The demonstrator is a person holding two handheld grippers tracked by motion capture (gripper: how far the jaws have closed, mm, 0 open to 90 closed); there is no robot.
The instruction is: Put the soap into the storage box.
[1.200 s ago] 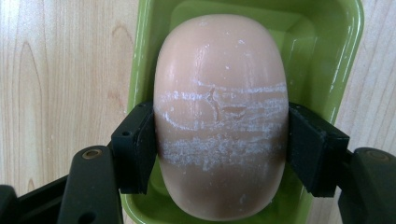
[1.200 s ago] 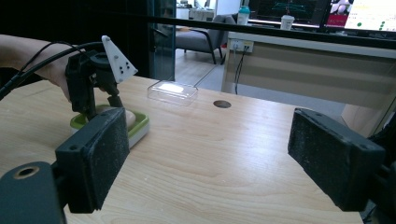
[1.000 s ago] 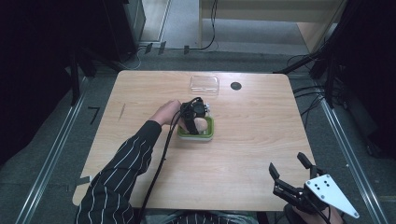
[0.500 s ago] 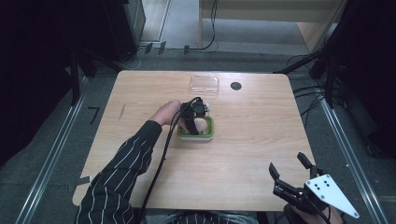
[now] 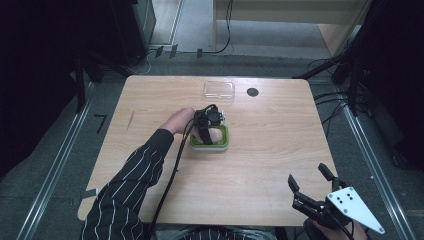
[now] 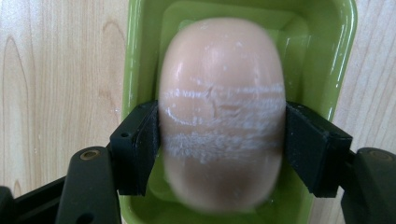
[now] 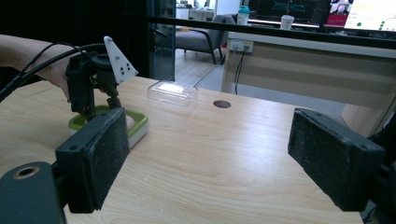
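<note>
High view: left gripper (image 5: 207, 131) points down into the green dish (image 5: 223, 144) mid-table; clear lid (image 5: 219, 90) lies well apart toward the far edge, near a dark hole (image 5: 252, 92). Right gripper (image 5: 312, 186) hovers off the near right corner, jaws spread wide, nothing between them. Left gripper view: both pads touch the sides of the soap (image 6: 222, 112), which sits in the dish (image 6: 140, 56); bar gripped. Right gripper view: jaws wide, table (image 7: 224, 154) ahead, left gripper (image 7: 109, 100) over the dish (image 7: 137, 126), lid (image 7: 172, 92) beyond.
</note>
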